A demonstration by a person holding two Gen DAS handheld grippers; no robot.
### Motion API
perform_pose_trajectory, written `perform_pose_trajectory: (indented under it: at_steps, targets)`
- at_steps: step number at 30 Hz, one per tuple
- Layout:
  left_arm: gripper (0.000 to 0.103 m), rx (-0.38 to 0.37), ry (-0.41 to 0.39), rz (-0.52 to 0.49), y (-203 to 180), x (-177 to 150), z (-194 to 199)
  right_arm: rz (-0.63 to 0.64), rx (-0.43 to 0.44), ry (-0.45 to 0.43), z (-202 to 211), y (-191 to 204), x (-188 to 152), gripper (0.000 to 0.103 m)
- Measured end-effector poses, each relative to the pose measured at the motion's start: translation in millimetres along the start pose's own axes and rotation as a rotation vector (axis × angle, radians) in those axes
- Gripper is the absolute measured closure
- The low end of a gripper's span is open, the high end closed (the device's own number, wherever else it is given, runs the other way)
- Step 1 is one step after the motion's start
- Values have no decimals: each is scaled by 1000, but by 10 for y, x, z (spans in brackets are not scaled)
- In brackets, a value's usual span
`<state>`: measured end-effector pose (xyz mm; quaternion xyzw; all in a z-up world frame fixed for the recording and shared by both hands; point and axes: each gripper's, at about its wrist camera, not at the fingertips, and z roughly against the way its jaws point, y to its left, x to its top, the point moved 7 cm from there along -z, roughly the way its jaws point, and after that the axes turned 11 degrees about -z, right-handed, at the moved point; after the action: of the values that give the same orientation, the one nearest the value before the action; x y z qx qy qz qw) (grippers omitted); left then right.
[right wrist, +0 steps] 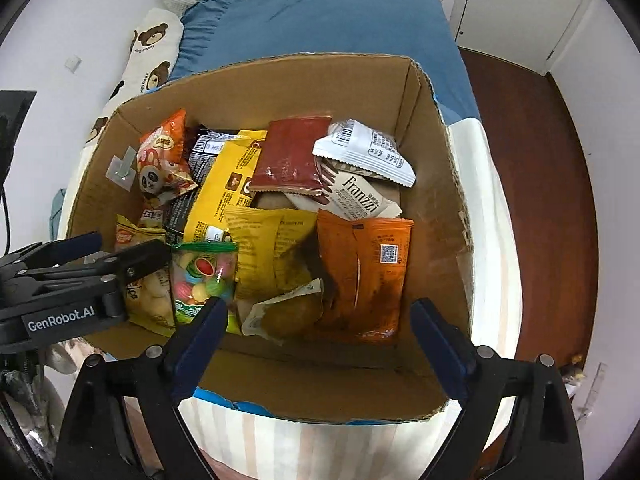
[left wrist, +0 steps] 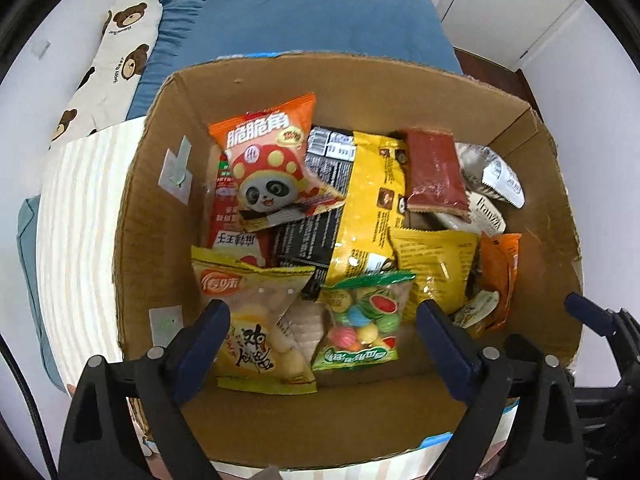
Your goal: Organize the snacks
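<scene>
An open cardboard box (left wrist: 160,208) (right wrist: 432,168) stands on a striped bed cover and holds several snack packets. Among them are an orange panda packet (left wrist: 272,160) (right wrist: 160,160), a clear bag of watermelon gum balls (left wrist: 362,320) (right wrist: 202,276), a yellow chip bag (left wrist: 256,336), a long yellow packet (left wrist: 368,200) (right wrist: 228,184), a dark red packet (left wrist: 434,172) (right wrist: 292,156) and an orange packet (right wrist: 368,268). My left gripper (left wrist: 322,320) is open and empty above the box's near left corner. My right gripper (right wrist: 320,320) is open and empty above the near right part.
A blue pillow (left wrist: 304,16) (right wrist: 320,24) lies behind the box, a bear-print cushion (left wrist: 116,60) to its left. White walls and cupboard doors (right wrist: 520,0) stand behind, dark wooden floor (right wrist: 536,160) at the right. The left gripper's body (right wrist: 60,280) shows in the right wrist view.
</scene>
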<state>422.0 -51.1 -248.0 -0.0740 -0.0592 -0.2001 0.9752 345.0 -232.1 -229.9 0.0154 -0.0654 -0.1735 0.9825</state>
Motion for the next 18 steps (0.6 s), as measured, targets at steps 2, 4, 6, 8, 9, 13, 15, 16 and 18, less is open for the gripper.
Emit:
perform_pose_trajectory:
  at_steps: [2,4,6,8,9,13,15,16,18]
  targets:
    - [8,1,0,1,6,-34,-10,-4,-2,-7,-1,-5,-8,8]
    - [8,8,-3,-5,23,-86,12,-7,-15,-19,19,-26,-25,8]
    - [8,5,-12,0,32,-132,30,-10,-19,-34,58,-41,-45,8]
    - [8,1,-26,10,45,-174,67,-16,-16,-43,98,-48,-78,8]
    - [8,-2,-41,14,50,-203,104,-16,-15,-53,128,-49,-97,8]
    - [8,31,-124,5,56,-339,301,-10,-7,-117,317,-34,-199,8]
    - [8,49,-164,4,60,-423,416,-4,-6,-163,459,-25,-283,8]
    - [8,54,-183,5,59,-462,472,-1,-5,-178,511,-23,-320,8]
    - [8,64,-235,6,45,-565,634,5,-3,-218,648,-23,-419,8]
